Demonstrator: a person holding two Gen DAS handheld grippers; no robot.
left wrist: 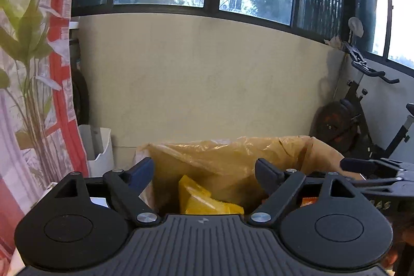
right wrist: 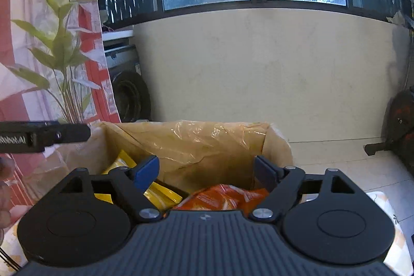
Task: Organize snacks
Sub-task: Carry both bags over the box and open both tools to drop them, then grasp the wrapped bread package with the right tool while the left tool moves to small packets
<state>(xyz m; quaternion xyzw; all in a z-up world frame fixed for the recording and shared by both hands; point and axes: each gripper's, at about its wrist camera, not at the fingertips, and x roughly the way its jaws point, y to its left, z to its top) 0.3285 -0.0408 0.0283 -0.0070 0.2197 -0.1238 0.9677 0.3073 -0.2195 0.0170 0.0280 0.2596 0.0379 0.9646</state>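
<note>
A cardboard box lined with yellowish plastic [left wrist: 227, 157] [right wrist: 196, 144] stands in front of both grippers. A yellow snack packet [left wrist: 204, 201] [right wrist: 160, 194] lies inside it at the left. An orange snack packet [right wrist: 225, 197] lies inside at the right; a sliver of it shows in the left wrist view [left wrist: 309, 201]. My left gripper [left wrist: 204, 170] is open and empty above the box. My right gripper [right wrist: 207, 168] is open and empty above the orange packet. The right gripper shows side-on in the left wrist view [left wrist: 375, 172]; the left gripper shows in the right wrist view [right wrist: 44, 136].
A red and white curtain [left wrist: 59, 95] and a green plant [right wrist: 64, 48] stand at the left. A cream wall [left wrist: 201, 79] under windows lies beyond. An exercise bike [left wrist: 362, 107] stands at the right. A white bin [left wrist: 99, 149] sits by the curtain.
</note>
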